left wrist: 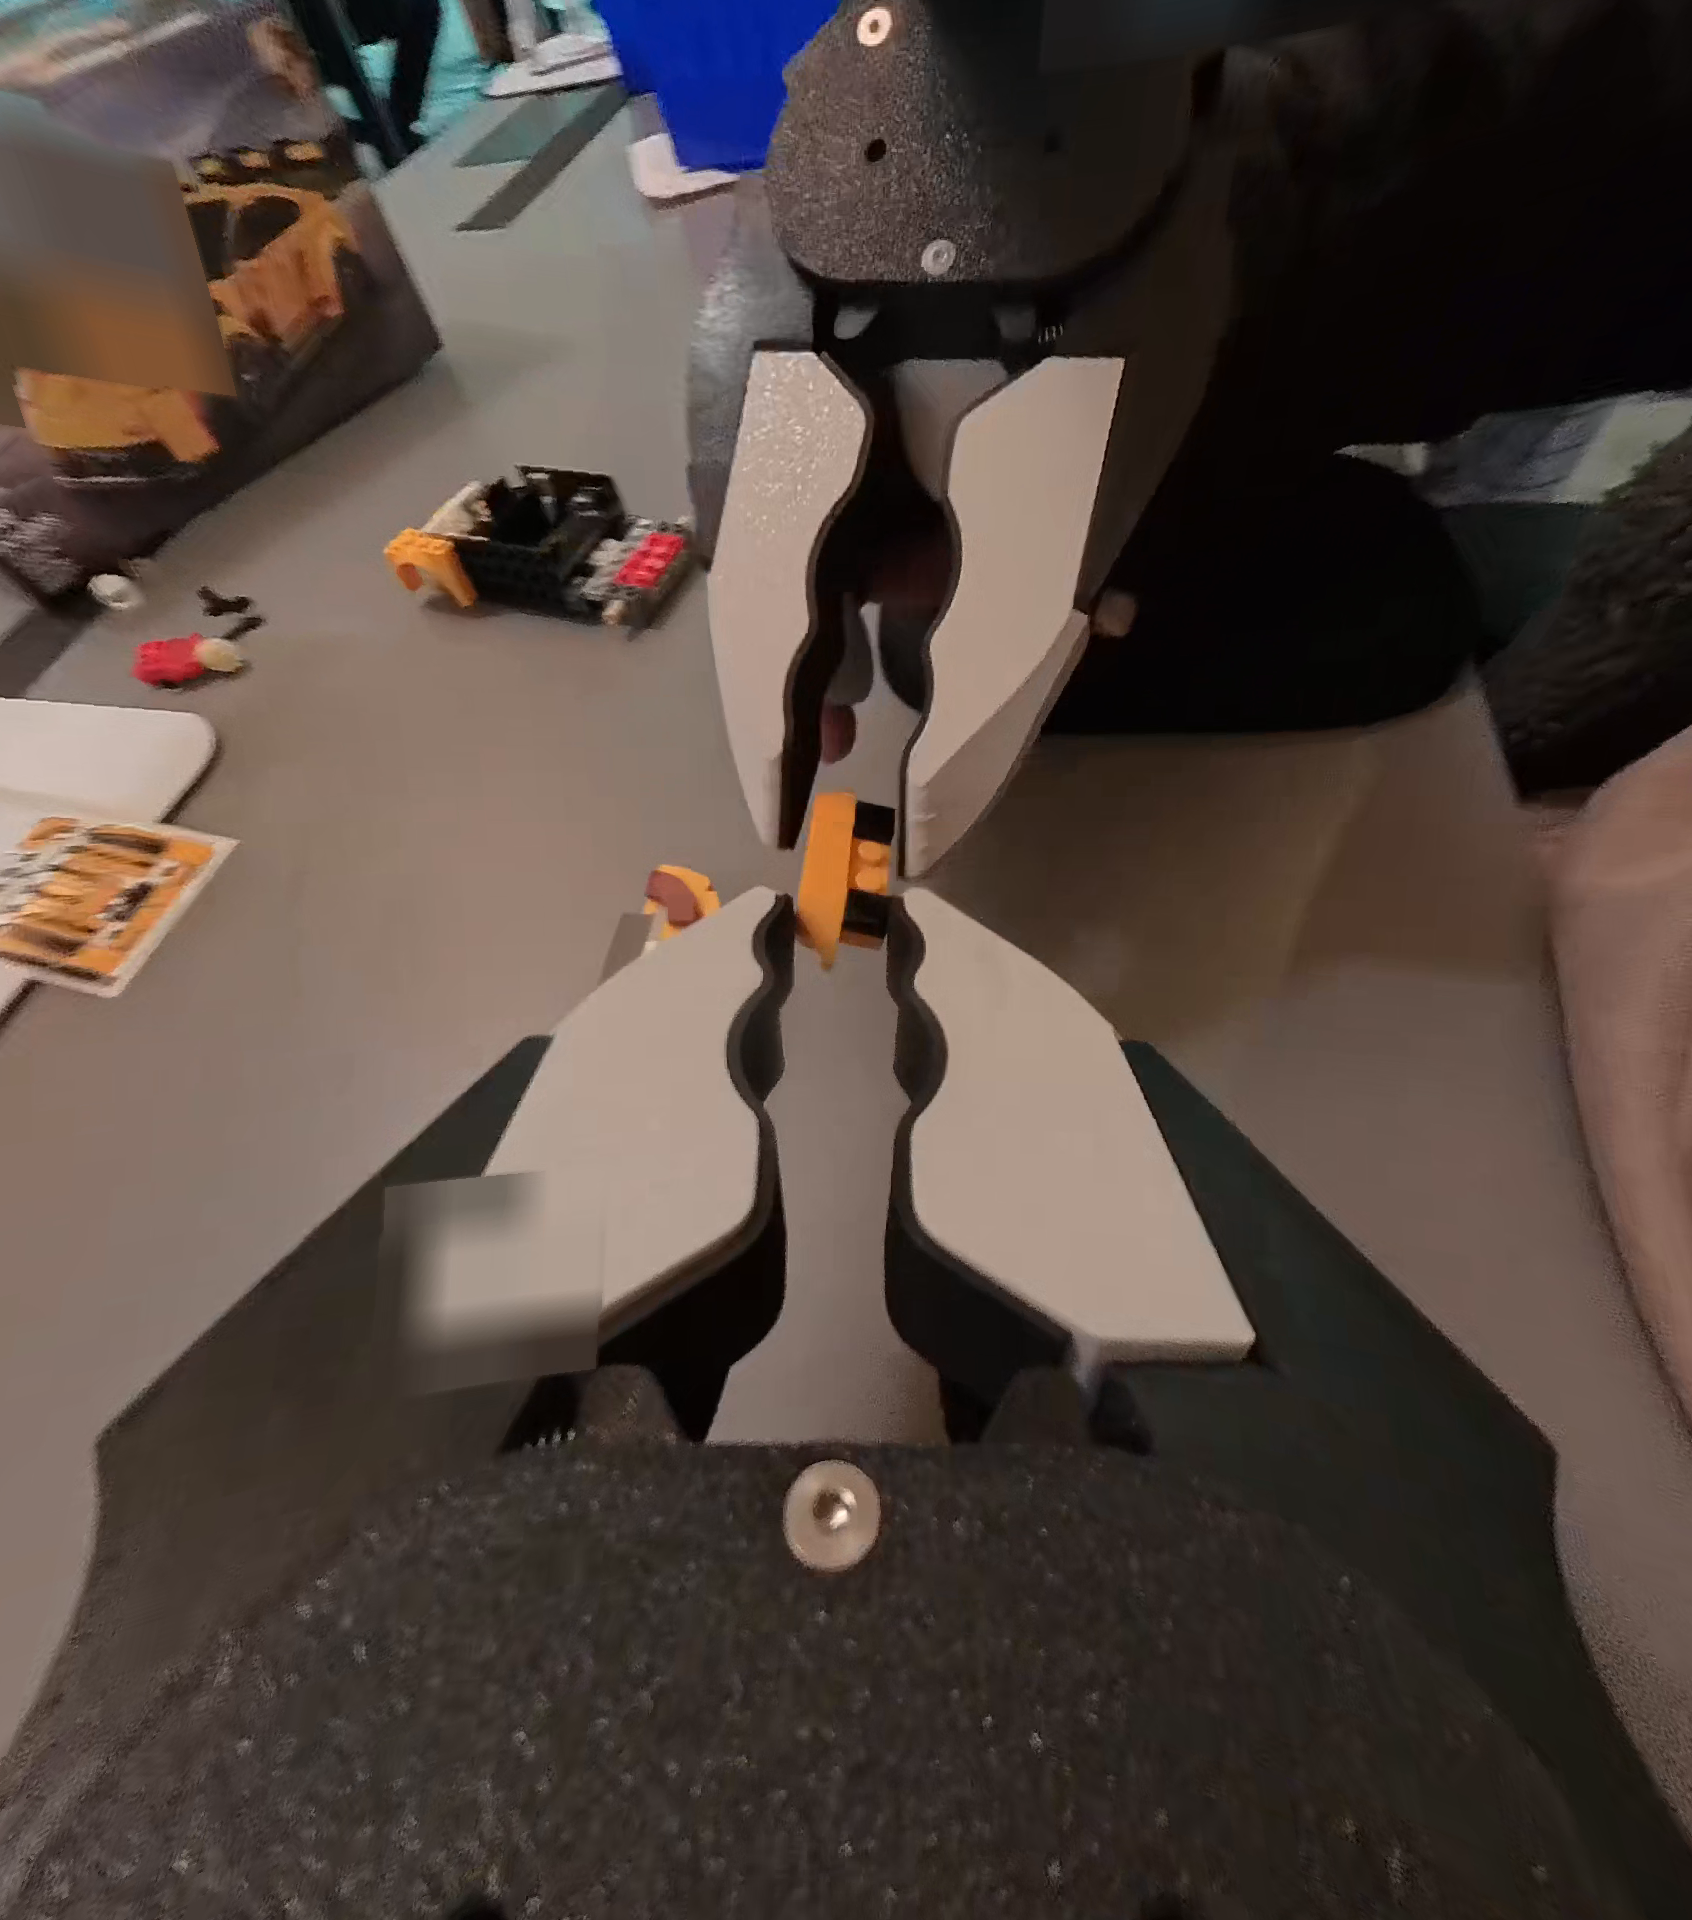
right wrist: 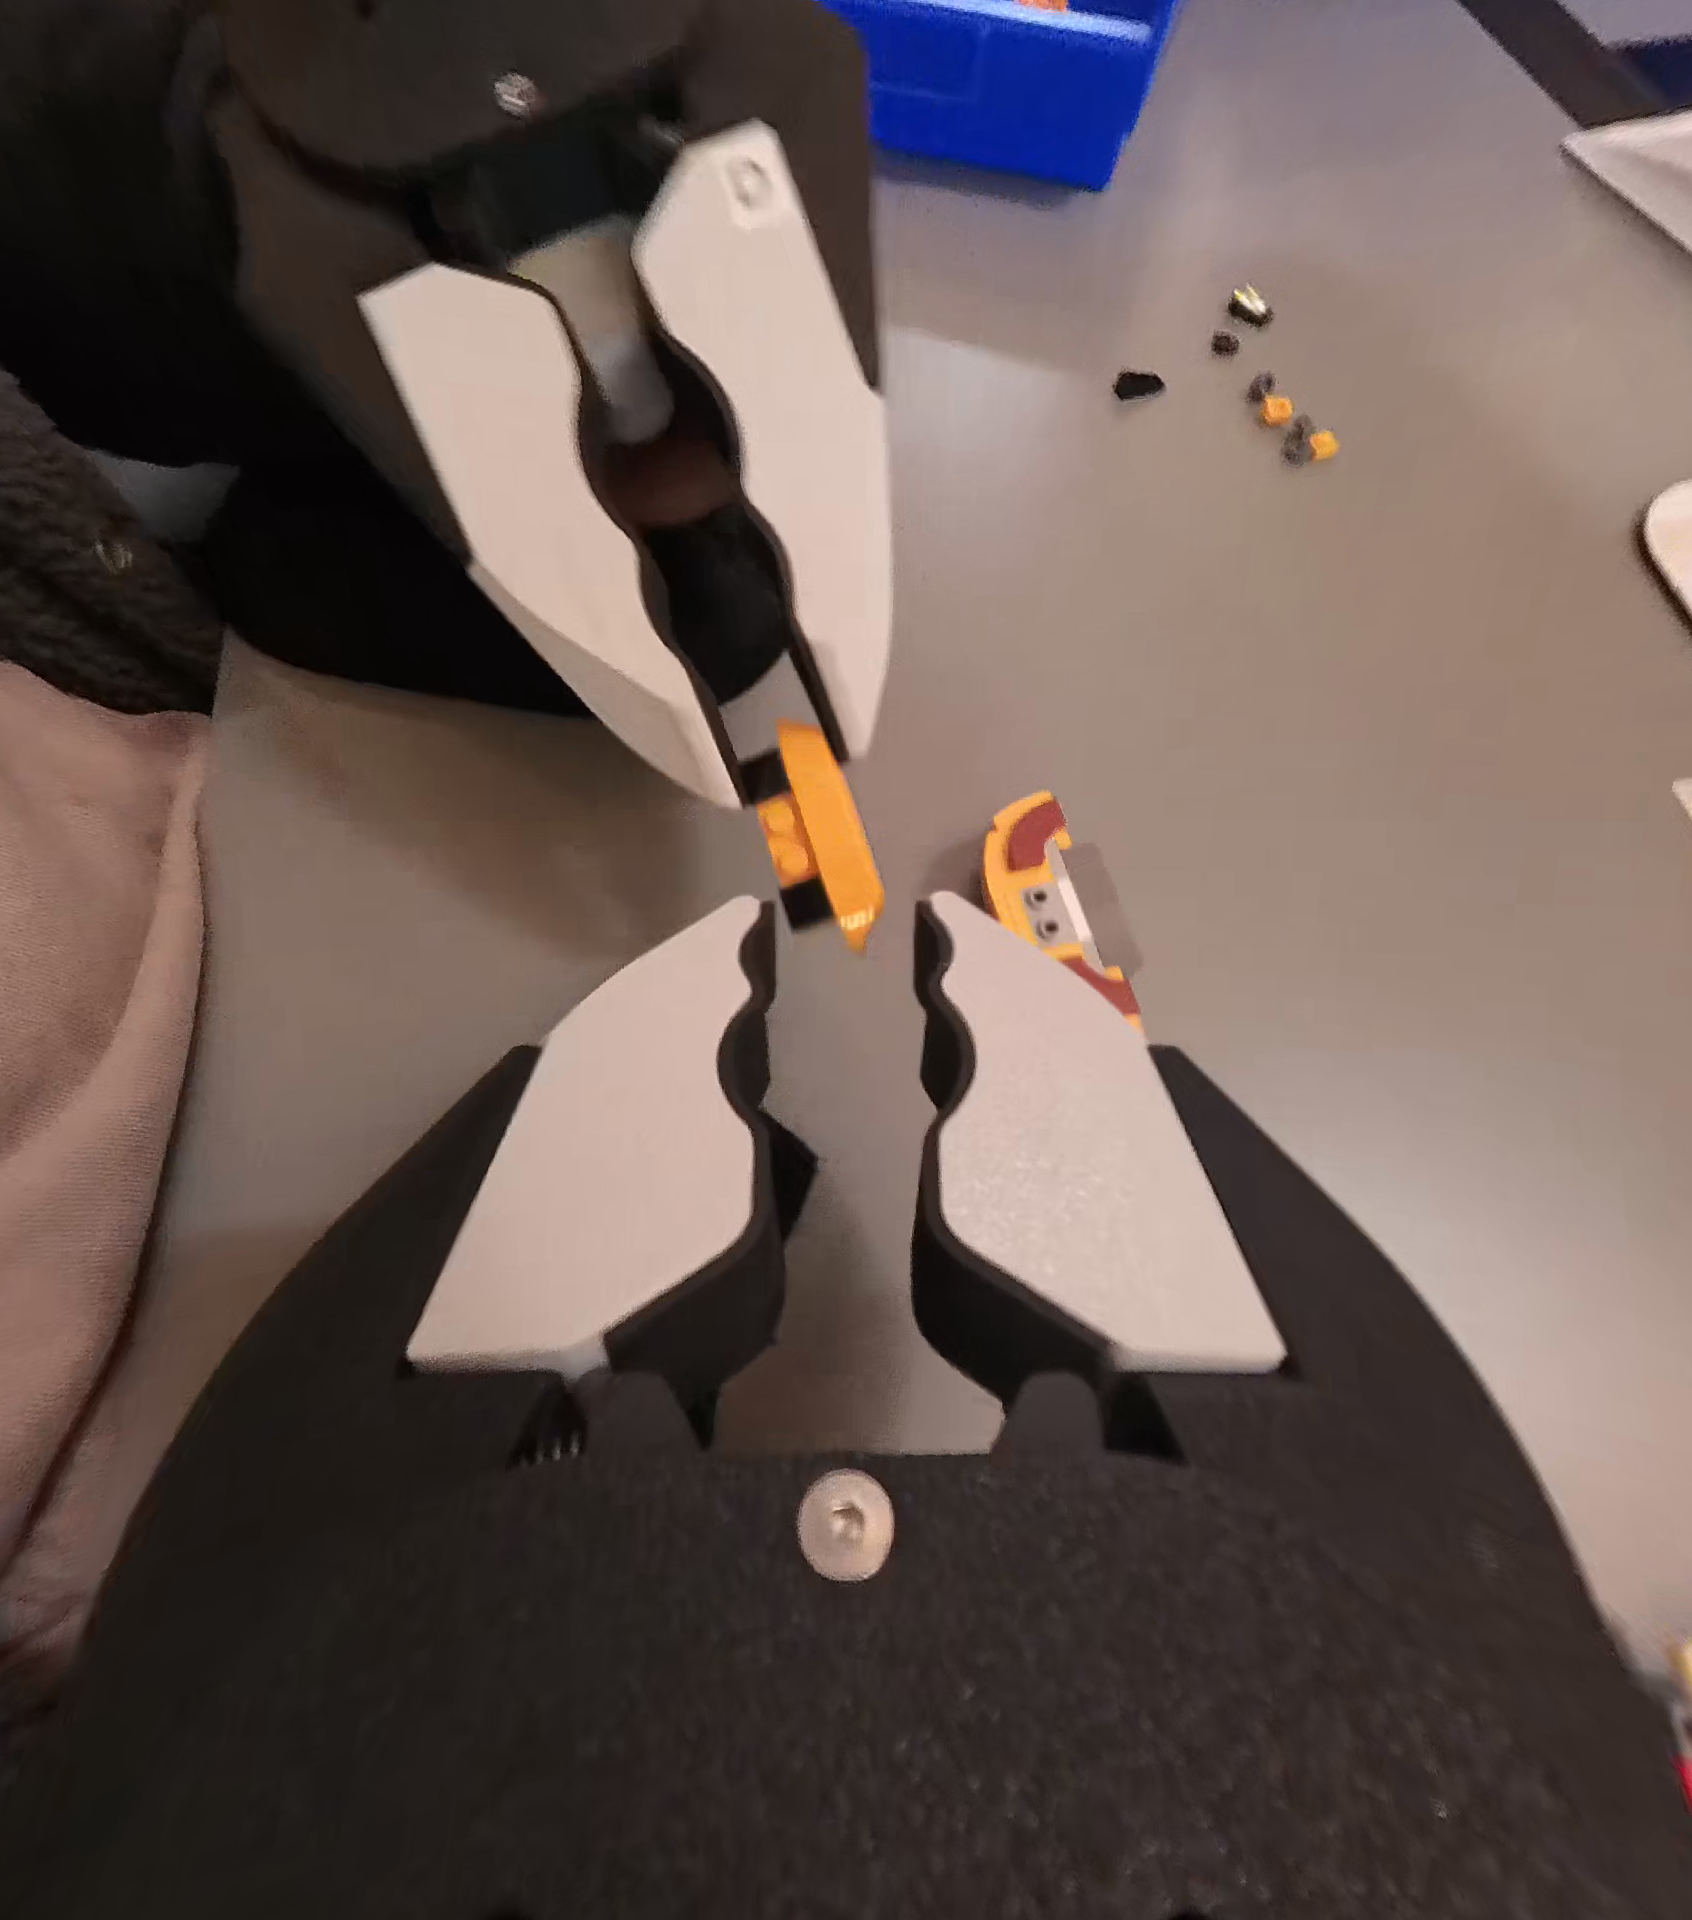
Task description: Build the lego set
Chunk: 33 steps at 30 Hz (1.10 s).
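— Broadly, then: grey table [left wrist: 406,987] across both views, set box [left wrist: 322,343] at upper left of the left wrist view, blue bin [right wrist: 1008,94] along the top edge of the right wrist view. And the claws?

— Meeting tip to tip at frame centre. Left gripper [left wrist: 842,920] clenched on the orange-and-black sub-assembly [left wrist: 847,883], seen from the right wrist view poking out from between its fingertips, held clear above the table. Right gripper [right wrist: 847,914] released, jaws apart and straddling the lower end of that same piece, perhaps brushing it on one side, not pinching.

— Rest of the build?

— Half-built black chassis [left wrist: 551,551] well apart at left of centre in the left wrist view. Curved orange and dark red part [right wrist: 1050,894] lying just beside the right fingertips. Scatter of tiny black and orange bits [right wrist: 1278,405] at upper right.

— Step in hand, at a guess?

— Probably a hand-over or a squeeze to seat bricks on the small sub-assembly, not yet joined to the chassis.

— Next move?

— Likely closing the right jaws squarely on the free end, keeping both claws in line; risk of twisting the bricks apart or dropping them if released too soon.
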### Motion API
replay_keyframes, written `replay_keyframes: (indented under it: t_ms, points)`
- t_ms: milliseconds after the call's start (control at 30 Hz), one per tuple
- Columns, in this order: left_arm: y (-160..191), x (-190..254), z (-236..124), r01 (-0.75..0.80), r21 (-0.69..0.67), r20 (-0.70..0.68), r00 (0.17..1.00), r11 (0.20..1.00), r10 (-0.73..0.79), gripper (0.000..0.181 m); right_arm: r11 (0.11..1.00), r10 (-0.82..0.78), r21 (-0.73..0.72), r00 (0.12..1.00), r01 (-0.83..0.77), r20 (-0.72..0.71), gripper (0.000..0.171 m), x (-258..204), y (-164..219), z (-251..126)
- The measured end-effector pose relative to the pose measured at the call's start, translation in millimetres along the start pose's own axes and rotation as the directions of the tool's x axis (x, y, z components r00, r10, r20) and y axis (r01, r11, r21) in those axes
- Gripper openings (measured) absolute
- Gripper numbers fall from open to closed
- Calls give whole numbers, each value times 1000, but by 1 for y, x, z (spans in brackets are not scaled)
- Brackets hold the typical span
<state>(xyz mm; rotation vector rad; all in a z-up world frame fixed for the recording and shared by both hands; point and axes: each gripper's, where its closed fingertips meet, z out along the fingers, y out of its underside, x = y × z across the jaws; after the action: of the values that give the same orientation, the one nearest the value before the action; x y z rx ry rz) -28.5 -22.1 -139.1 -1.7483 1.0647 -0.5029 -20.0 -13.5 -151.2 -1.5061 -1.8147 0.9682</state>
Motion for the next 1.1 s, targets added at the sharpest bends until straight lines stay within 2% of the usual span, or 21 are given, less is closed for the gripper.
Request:
replay_keyframes:
  t_ms: [67,167,300,433,567,667,767,867,1000,1100]
  points:
    - [1,-6,-7,-38,-15,107,993,999,40,17,995,101,21,995,-101,-5,31,2,1,-7]
    - [-1,-14,-18,-118,-30,270,955,993,122,17,936,328,105,941,-335,83,31,-11,-7,-14]
    - [-20,-12,-27,-228,-2,403,891,974,210,17,846,464,218,874,-486,148,31,-30,-29,-9]
    - [-35,-9,-30,-348,-23,489,814,937,314,17,721,557,368,807,-587,197,32,-22,-54,-10]
    - [-46,-7,-38,-454,-75,588,699,888,407,17,618,613,429,745,-659,262,29,-19,-70,-17]
    - [-53,-5,-44,-560,-172,659,546,810,517,17,558,638,459,711,-692,296,29,-19,-80,-21]
    - [-59,-2,-47,-621,-225,685,448,751,575,17,484,655,471,662,-738,365,28,-19,-88,-26]
    - [-63,4,-46,-674,-274,683,365,686,632,17,406,665,472,607,-783,435,20,-16,-94,-29]
    - [-61,8,-43,-698,-292,667,342,654,662,13,417,655,471,616,-777,438,17,-17,-94,-29]
    - [-57,12,-39,-681,-235,643,426,694,636,13,475,638,482,666,-736,388,17,-14,-90,-30]
